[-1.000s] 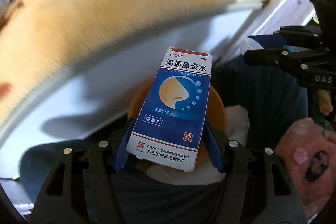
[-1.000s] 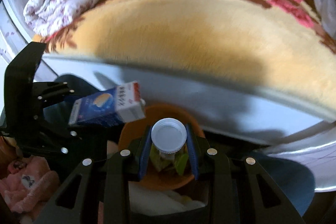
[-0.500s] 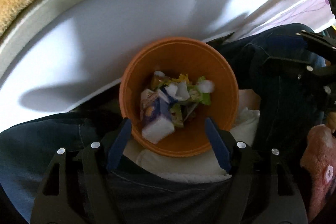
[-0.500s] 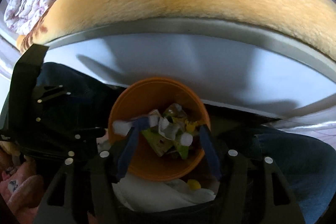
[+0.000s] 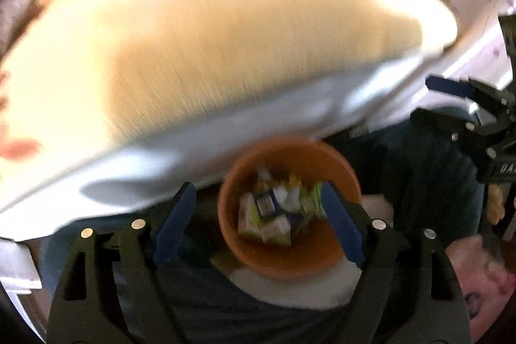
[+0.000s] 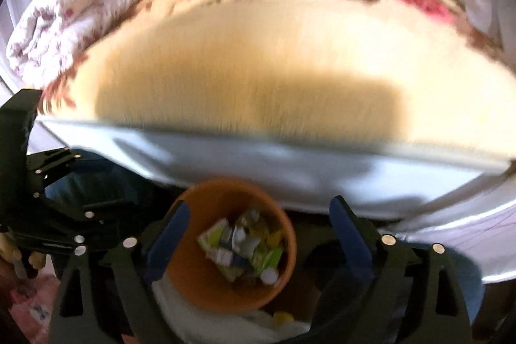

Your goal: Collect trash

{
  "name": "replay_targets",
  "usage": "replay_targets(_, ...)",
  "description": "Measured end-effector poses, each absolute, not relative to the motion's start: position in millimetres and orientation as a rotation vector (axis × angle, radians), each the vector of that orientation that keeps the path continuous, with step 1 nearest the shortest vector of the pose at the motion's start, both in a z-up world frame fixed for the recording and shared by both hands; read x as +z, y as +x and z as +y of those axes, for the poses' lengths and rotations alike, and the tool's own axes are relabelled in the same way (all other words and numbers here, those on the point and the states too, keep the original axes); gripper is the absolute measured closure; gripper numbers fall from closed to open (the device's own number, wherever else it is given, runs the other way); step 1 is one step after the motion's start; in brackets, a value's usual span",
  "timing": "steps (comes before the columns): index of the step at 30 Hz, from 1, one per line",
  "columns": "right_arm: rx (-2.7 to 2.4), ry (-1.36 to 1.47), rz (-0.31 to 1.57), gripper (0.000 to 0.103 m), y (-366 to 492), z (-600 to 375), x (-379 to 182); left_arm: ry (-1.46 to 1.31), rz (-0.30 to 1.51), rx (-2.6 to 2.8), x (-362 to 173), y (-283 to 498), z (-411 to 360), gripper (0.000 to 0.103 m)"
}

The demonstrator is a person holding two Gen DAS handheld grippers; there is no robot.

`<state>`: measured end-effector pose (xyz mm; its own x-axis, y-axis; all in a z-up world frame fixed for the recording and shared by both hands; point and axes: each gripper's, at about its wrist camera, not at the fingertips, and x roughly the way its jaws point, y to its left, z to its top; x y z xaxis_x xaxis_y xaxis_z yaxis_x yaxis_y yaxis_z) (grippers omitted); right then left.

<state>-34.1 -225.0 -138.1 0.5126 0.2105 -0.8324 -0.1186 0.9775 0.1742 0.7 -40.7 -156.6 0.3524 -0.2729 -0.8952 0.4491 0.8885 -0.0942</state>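
An orange bin [image 5: 335, 160] sits below both grippers, against the bed's edge; it also shows in the right wrist view [image 6: 206, 199]. It holds several pieces of trash, among them the blue and white medicine box [image 5: 267, 205] and a bottle with a white cap [image 6: 269, 273]. My left gripper [image 5: 258, 218] is open and empty above the bin. My right gripper [image 6: 258, 234] is open and empty above the bin too. Both views are blurred by motion.
A bed with a yellow fleece blanket [image 6: 258, 63] and white side panel [image 6: 290, 170] fills the upper part of both views. A folded floral quilt [image 6: 74, 5] lies at its left end. White cloth [image 5: 290, 289] and a pink item [image 5: 483, 279] lie by the bin.
Both grippers opened and dropped the medicine box and the bottle into the orange bin. Since then both have tilted up, bringing the bed back into view.
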Motion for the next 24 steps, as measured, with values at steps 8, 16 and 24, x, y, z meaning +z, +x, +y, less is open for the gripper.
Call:
replay_targets(8, 0.152, 0.098, 0.746, 0.008, -20, -235, -60, 0.107, 0.829, -0.284, -76, 16, -26, 0.019)
replay_targets(16, 0.136, 0.078, 0.581, 0.006, -13, -229, -6, 0.056, 0.623, -0.163, -9, 25, -15, 0.019)
replay_targets(24, 0.119, 0.075, 0.459, 0.005, -16, -224, 31, 0.015, 0.507, -0.154, 29, 21, -17, 0.019)
